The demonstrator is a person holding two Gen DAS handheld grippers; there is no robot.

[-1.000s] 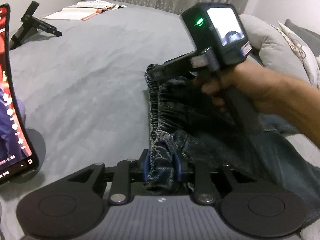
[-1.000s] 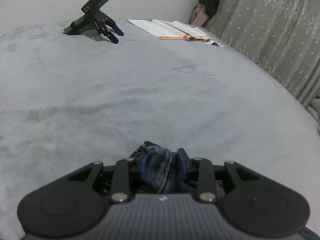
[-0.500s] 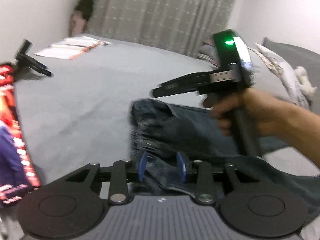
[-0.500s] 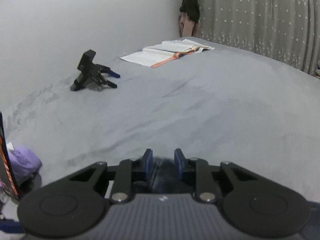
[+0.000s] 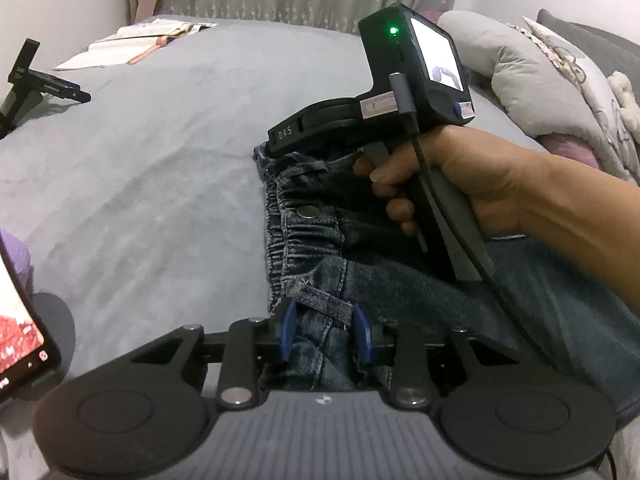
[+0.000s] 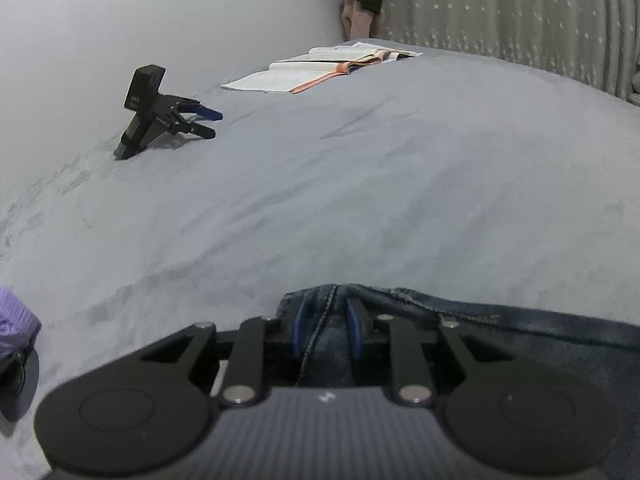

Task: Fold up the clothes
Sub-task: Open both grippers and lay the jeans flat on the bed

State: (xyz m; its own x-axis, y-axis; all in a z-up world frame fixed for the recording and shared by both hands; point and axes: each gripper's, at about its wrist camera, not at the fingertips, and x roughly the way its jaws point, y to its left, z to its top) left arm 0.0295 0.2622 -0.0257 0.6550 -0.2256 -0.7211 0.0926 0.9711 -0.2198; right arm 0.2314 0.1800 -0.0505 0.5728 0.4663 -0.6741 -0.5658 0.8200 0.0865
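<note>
- Left wrist view: the jeans (image 5: 320, 240) lie on the grey bed (image 5: 140, 168), waistband stretched between both tools. The left gripper (image 5: 323, 334) has its jaws pinching the near end of the waistband by a belt loop; that is a thin hold, so a hard pull could tear the denim free and let that corner drop.
- Same view: the right hand (image 5: 452, 184) holds its tool over the far end; if the two ends move unevenly, the elastic waist may bunch and the fold go crooked.
- Right wrist view: the right gripper (image 6: 325, 330) has its jaws pinching a denim seam at the edge. Little cloth sits between them, so it could slip out. The spare gripper (image 6: 156, 116) and open book (image 6: 320, 70) lie well apart.
</note>
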